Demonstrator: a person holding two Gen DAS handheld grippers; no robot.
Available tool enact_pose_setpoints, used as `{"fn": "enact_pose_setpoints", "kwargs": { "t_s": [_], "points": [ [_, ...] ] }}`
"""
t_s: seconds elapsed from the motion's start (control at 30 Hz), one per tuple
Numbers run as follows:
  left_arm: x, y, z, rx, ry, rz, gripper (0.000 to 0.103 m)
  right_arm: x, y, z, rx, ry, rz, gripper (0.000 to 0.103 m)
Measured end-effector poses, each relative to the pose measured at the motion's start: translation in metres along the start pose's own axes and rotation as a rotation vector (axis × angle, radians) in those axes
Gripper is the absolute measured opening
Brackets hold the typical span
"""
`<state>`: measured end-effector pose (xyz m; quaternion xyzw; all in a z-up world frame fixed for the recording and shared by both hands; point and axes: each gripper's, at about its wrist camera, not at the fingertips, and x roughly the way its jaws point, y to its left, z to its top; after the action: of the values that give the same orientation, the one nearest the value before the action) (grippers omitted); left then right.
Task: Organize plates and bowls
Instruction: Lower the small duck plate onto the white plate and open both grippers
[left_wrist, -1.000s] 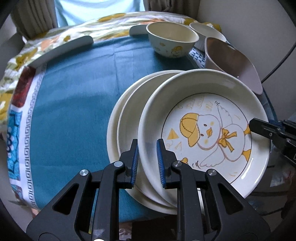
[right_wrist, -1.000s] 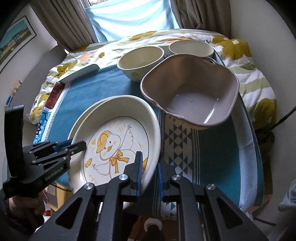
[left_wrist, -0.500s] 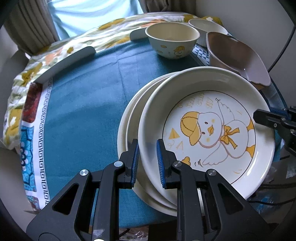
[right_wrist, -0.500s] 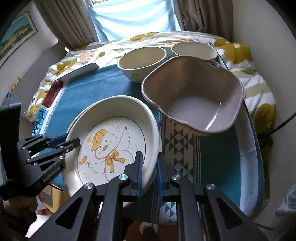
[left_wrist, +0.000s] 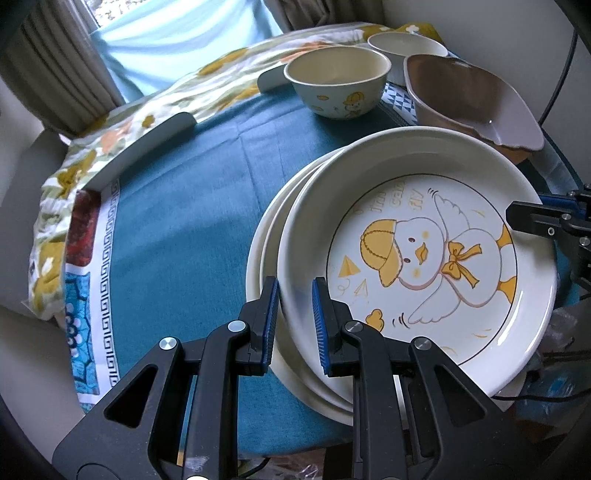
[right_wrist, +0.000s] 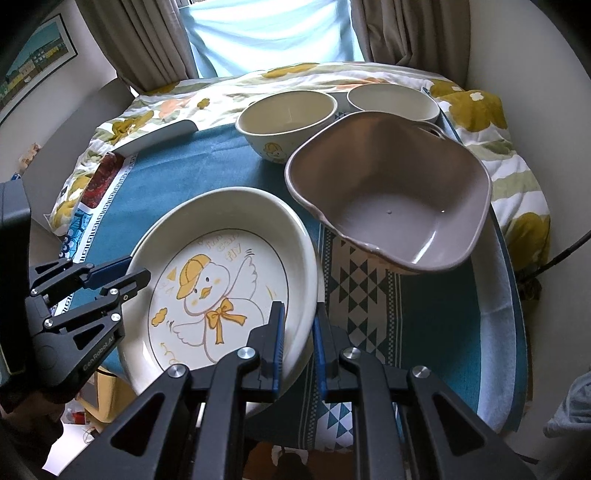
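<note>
Plates first, since both my tools are on one. On the left, my left gripper (left_wrist: 294, 325) is nipped onto the near-left rim of the duck plate (left_wrist: 424, 258), one blue pad above the lip and one under it. That plate lies on top of two plainer plates (left_wrist: 269, 236) on the blue cloth (left_wrist: 177, 206), overhanging them to the right. I judge it glazed ceramic: stiff, fairly heavy for its thin edge, slick under rubber, and sure to chip or break if it drops. The raised rim is the only sensible hold, since the bottom lies flat against the plate beneath.

Across the plate, my right gripper (right_wrist: 298, 341) is closed down narrow on the opposite rim in the same way, so the weight is shared at two facing points. I would keep both grips level, because a tilt would let the plate slide off the pads.

Further right stands the brown bowl (right_wrist: 391, 206), deep, with a wavy lip. Behind it are the duck bowl (right_wrist: 288, 122) and a white bowl (right_wrist: 391, 101), all upright and untouched.
</note>
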<state>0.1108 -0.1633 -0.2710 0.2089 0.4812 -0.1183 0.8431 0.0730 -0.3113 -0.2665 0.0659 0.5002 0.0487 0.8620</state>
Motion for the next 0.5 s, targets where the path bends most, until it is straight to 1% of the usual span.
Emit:
{"fn": "enact_pose_setpoints", "kwargs": {
  "t_s": [0.17, 0.5],
  "points": [
    [-0.0004, -0.006, -0.0009, 0.028, -0.004, 0.026, 0.016, 0.0007, 0.0029, 0.0009, -0.008, 0.002, -0.013, 0.014],
    [-0.0018, -0.01, -0.0031, 0.053, 0.001, 0.043, 0.017, 0.002, 0.0054, 0.0023, 0.0, 0.004, -0.019, 0.014]
  ]
}}
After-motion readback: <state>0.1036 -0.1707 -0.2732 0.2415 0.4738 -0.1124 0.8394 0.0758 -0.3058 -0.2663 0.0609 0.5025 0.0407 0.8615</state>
